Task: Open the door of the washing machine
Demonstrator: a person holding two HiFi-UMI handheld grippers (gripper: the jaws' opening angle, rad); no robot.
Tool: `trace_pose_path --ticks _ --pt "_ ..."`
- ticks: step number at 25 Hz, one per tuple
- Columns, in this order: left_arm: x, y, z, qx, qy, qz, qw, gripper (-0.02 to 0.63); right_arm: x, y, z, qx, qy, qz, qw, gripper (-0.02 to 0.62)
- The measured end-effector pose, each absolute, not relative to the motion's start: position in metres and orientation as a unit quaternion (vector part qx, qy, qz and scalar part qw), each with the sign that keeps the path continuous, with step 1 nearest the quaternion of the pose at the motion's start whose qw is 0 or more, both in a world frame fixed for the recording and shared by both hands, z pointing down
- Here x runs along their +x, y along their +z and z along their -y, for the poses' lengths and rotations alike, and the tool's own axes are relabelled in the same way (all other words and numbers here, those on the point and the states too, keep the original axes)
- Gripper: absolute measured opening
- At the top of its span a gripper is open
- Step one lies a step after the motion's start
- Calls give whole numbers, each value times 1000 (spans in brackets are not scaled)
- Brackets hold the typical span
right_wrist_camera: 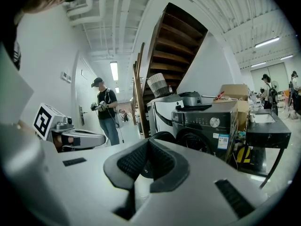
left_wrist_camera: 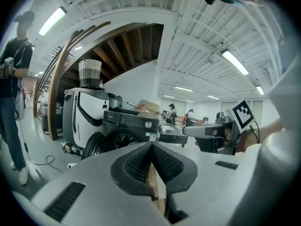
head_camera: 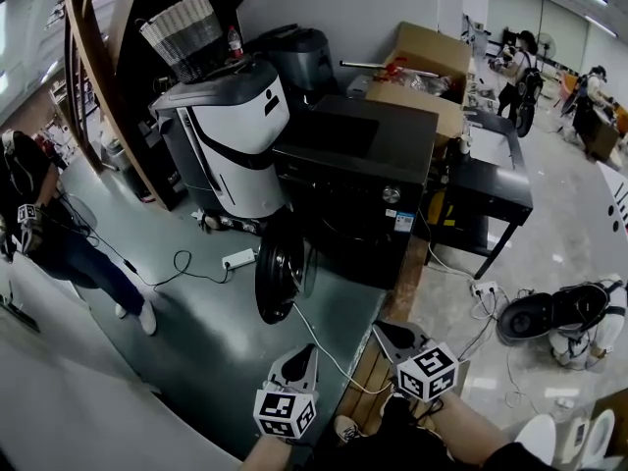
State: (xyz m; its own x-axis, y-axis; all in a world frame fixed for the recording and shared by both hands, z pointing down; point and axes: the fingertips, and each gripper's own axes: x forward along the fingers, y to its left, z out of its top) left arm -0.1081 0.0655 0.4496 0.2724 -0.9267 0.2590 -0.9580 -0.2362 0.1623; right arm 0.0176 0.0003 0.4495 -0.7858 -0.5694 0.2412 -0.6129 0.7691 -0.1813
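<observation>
Step in hand: the round door [head_camera: 285,268] stands swung out from the front of the washing machine [head_camera: 353,180]. The opening step looks done, or all but done.
Task's thing: the dark washing machine stands on the floor [head_camera: 206,332] ahead of the person, just beside a white appliance [head_camera: 235,135]. The door hangs at the machine's left front corner, edge-on to the head view.
Left gripper [head_camera: 299,353]: jaws together with nothing between them, held low near the person and well apart from the door.
Right gripper [head_camera: 388,330]: jaws pressed together and empty, beside the left one and equally far from the machine.
Next move: probably little is left. If the door should swing wider, one gripper would have to reach forward, part its jaws and take the door's rim.
Drum [head_camera: 345,226]: the opening is dark, and what lies inside cannot be told.
Cardboard box [head_camera: 424,62]: it sits behind the machine with its flaps up, holding loose clutter with something red on top.
Basket [head_camera: 186,32]: woven, perched on the white appliance; its contents are not visible.
</observation>
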Motion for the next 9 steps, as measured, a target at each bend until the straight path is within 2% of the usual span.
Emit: trace_pose_path --ticks 9 --pt "-106 445 -69 791 52 593 141 17 13 443 -1 314 124 937 83 17"
